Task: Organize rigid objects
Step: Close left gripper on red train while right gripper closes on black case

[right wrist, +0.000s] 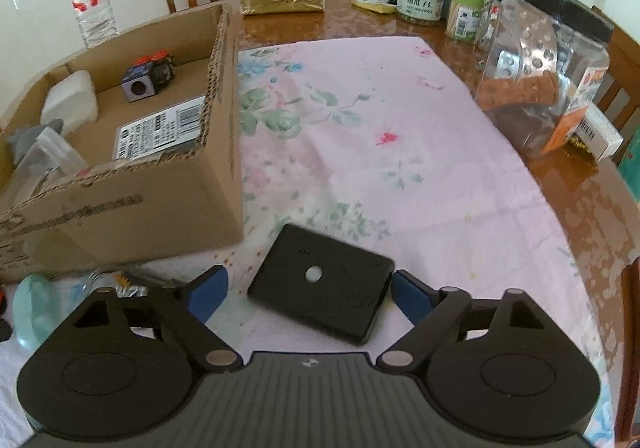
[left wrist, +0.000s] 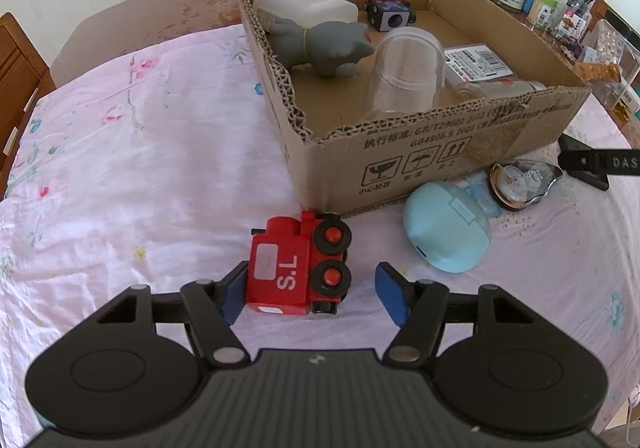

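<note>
A red toy train point(left wrist: 288, 268) lies on its side on the pink flowered cloth, just before the cardboard box point(left wrist: 400, 152). My left gripper point(left wrist: 312, 274) straddles it; the left pad point(left wrist: 234, 290) touches the red body, while the right pad point(left wrist: 394, 298) stands clear of the wheels, so the gripper is open. A flat black device point(right wrist: 320, 286) with a small round button lies by the box's corner point(right wrist: 160, 200). My right gripper point(right wrist: 309, 275) is open around it, the right pad at its edge and the left pad apart from it.
The box holds a grey rubber animal point(left wrist: 320, 44), a white container point(left wrist: 304, 6), a clear jar point(left wrist: 404, 68), a dark cube toy point(left wrist: 390, 12) and a labelled packet point(left wrist: 476, 64). A pale blue case point(left wrist: 446, 228) and a silver dish point(left wrist: 524, 180) lie beside it. Jars point(right wrist: 548, 68) crowd the far right.
</note>
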Available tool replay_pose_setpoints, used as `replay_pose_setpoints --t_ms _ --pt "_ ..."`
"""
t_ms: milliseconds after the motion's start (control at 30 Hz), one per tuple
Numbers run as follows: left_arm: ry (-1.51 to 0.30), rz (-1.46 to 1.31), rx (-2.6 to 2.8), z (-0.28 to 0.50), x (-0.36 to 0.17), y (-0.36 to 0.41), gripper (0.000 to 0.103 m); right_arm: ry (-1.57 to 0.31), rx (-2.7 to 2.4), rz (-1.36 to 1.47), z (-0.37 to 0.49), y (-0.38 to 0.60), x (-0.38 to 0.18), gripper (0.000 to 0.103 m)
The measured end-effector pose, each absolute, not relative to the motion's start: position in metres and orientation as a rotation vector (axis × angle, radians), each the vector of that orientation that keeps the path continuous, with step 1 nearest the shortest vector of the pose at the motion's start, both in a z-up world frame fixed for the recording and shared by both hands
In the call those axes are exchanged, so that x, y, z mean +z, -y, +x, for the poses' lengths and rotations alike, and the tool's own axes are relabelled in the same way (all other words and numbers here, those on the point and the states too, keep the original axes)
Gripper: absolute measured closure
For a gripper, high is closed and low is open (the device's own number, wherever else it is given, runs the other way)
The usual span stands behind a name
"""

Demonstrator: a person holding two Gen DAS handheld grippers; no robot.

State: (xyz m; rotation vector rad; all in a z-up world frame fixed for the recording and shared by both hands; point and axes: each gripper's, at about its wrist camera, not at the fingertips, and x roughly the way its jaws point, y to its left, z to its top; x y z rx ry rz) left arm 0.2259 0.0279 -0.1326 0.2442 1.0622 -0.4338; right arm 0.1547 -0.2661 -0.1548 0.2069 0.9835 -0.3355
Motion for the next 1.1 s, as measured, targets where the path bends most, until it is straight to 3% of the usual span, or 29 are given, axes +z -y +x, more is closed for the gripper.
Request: replay_pose_setpoints --t_ms 167,300,967,1100 --pt "-1.057 0.240 -0.429 0.228 -0.133 -0.028 0.039 -0.993 -0.378 0.167 0.163 0.265 -0.154 0.025" --pt "-1.042 0.242 -0.418 0.228 -0.132 -0.030 0.054 -0.994 -0.358 0.156 0.160 0.265 -0.154 0.026" --pt "-1.046 0.240 -0.415 0.231 -0.131 -0.033 0.054 -0.993 -0.337 0.140 0.146 0.261 -0.153 0.024" --pt "-1.053 0.240 -0.420 0.232 -0.131 -0.033 0.054 -0.996 -0.311 0.123 0.147 0.262 -0.151 0.029"
